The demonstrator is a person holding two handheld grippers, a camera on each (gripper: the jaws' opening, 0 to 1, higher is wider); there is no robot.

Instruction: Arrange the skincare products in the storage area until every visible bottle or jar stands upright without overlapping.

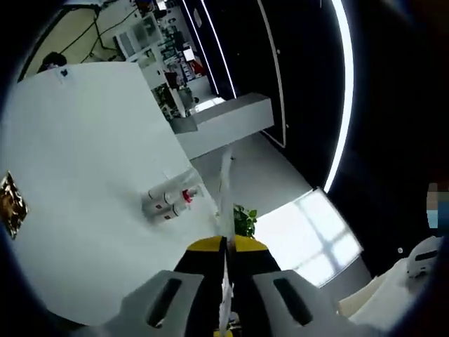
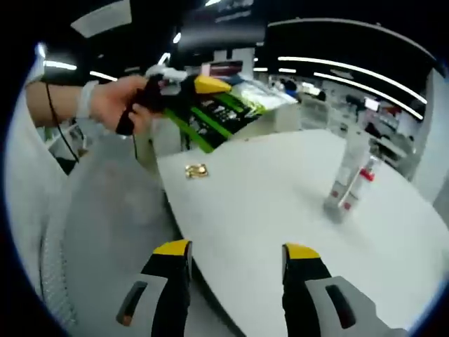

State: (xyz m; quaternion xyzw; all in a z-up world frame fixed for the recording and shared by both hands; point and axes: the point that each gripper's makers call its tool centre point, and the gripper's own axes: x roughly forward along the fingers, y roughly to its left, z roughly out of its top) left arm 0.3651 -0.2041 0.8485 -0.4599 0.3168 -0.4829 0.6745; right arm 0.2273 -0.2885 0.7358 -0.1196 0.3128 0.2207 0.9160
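Starting at the left of the left gripper view, there's a small gold-and-dark packet lying flat near the edge of the white table. Moving right across the bare tabletop, here are the skincare bottles: a tight cluster, clear with white labels and a red cap showing, close to the table's far edge. From this tilted angle I can't tell for sure whether they're upright. Right of them, past the table edge, a green potted plant sits down on the floor. At the bottom, the left gripper has its yellow-tipped jaws pressed together with nothing between them, pointing out past the table edge.

Over to the right gripper view now. On the far left, a person's hand holds the left gripper up in the air above the table's corner, yellow tip forward. Below and right of it, the gold packet lies on the table, well apart from everything else. Down at the bottom, the right gripper has its jaws spread wide, holding nothing, hanging over the near table edge. Further right, the bottles stand upright together, touching or nearly so, the tall clear one behind the red-capped one, well apart from both grippers.
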